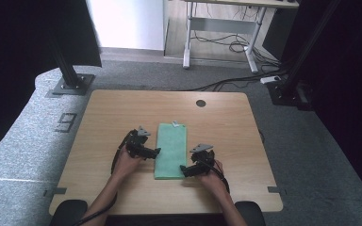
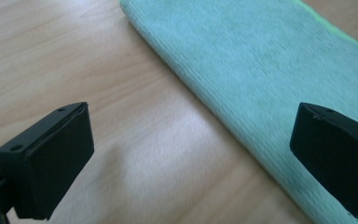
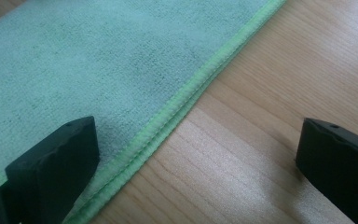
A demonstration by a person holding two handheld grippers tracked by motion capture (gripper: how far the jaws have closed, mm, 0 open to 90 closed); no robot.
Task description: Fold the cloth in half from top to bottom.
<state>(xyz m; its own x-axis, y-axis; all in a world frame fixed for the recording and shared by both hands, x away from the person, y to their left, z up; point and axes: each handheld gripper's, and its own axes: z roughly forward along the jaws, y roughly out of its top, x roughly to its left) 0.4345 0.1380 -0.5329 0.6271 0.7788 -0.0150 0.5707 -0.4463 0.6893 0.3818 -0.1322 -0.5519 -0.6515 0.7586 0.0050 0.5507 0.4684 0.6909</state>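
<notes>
A folded green cloth (image 1: 171,150) lies lengthwise in the middle of the wooden table (image 1: 108,117), a small white tag at its far end. My left gripper (image 1: 156,152) is at the cloth's left folded edge, open, its jaws straddling that edge (image 2: 242,116). My right gripper (image 1: 184,169) is at the cloth's near right corner, open, with the stitched hem (image 3: 186,100) running between its jaws. Nothing is held by either one.
A dark round cable hole (image 1: 201,103) sits near the table's far edge. Black frame posts (image 1: 66,66) stand on the carpet beyond the table. A white desk frame (image 1: 221,28) with loose cables is further back.
</notes>
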